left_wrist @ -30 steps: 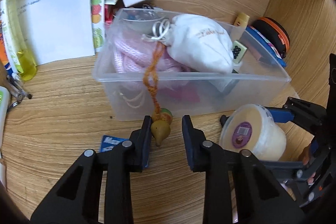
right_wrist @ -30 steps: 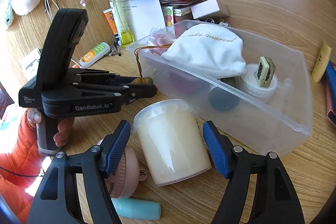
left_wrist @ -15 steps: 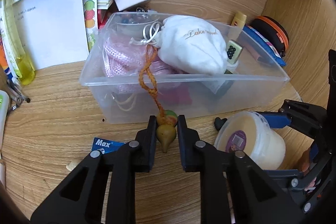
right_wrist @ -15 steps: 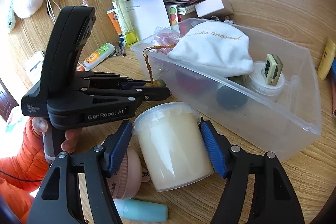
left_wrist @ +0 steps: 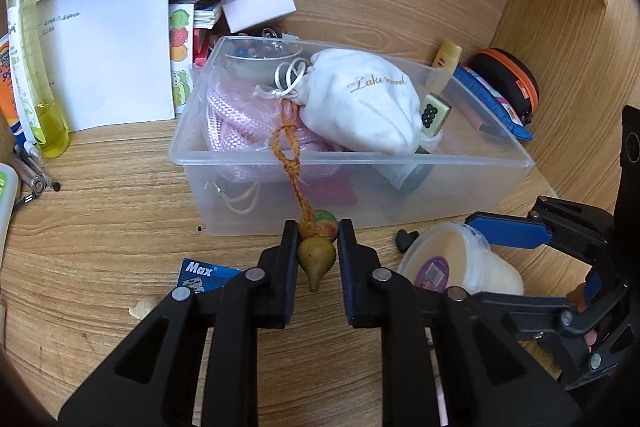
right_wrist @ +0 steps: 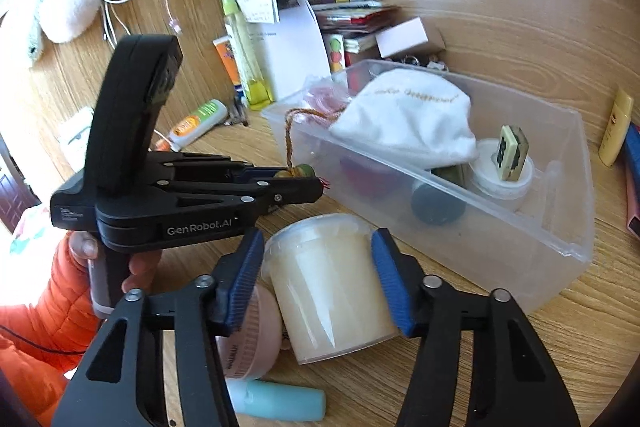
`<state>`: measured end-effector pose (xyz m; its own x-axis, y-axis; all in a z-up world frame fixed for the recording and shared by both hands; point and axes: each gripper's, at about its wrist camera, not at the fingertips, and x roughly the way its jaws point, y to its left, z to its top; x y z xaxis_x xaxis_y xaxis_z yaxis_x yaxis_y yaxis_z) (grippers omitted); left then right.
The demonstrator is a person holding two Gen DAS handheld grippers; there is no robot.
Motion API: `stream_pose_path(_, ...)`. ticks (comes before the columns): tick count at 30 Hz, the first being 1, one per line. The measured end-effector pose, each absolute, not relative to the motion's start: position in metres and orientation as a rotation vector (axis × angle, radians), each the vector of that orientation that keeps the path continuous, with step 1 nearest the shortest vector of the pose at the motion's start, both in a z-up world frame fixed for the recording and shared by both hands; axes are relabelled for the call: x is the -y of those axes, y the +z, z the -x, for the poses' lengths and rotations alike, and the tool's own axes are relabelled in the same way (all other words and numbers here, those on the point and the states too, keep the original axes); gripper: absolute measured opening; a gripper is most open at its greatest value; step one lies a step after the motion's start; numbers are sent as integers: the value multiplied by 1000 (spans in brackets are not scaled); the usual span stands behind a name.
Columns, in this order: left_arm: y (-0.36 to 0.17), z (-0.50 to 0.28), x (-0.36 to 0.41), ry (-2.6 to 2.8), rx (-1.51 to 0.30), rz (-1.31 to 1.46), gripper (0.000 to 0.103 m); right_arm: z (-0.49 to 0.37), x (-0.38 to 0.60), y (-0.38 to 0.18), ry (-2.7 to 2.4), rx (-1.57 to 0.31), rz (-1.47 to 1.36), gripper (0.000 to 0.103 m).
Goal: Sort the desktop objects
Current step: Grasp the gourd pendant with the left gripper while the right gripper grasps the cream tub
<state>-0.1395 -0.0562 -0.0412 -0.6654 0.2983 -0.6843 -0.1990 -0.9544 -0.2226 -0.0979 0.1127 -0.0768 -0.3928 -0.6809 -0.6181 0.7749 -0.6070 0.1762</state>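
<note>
A small olive gourd charm (left_wrist: 316, 259) hangs on an orange braided cord (left_wrist: 286, 143) that runs over the front rim of the clear plastic bin (left_wrist: 400, 159). My left gripper (left_wrist: 318, 229) is shut on the charm just in front of the bin; in the right wrist view the left gripper (right_wrist: 308, 183) shows from the side. A cream-coloured lidded jar (right_wrist: 326, 283) lies on the desk by the bin. My right gripper (right_wrist: 318, 259) is closing on the jar, its blue pads (right_wrist: 390, 279) against the jar's sides. A white pouch (left_wrist: 360, 107) fills the bin's middle.
Papers and a yellow bottle (left_wrist: 36, 99) stand at the left. A blue Max box (left_wrist: 204, 273) lies under the left fingers. A pink round case (right_wrist: 256, 339) and a teal tube (right_wrist: 280, 401) lie by the jar. An orange-rimmed case (left_wrist: 508, 83) sits beyond the bin.
My left jaws have closed from a wide gap onto the gourd charm. My right jaws have narrowed until the pads meet the jar. Both hands stayed about where they were.
</note>
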Motion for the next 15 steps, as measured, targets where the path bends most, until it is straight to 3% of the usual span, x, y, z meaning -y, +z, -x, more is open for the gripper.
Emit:
stream_pose_path(5,-41,136,64,2656,227,1108,18,95,-109,-76,-2073,-218,-824,53)
stream_pose_path(9,-39,130,70,2671,254,1087,18,100,-103,-83,-2075,-248,-872,63)
stream_pose_path(15,-40,128,72,2664,271,1082,18,112,-104,-87,-2053,-202,-938,66)
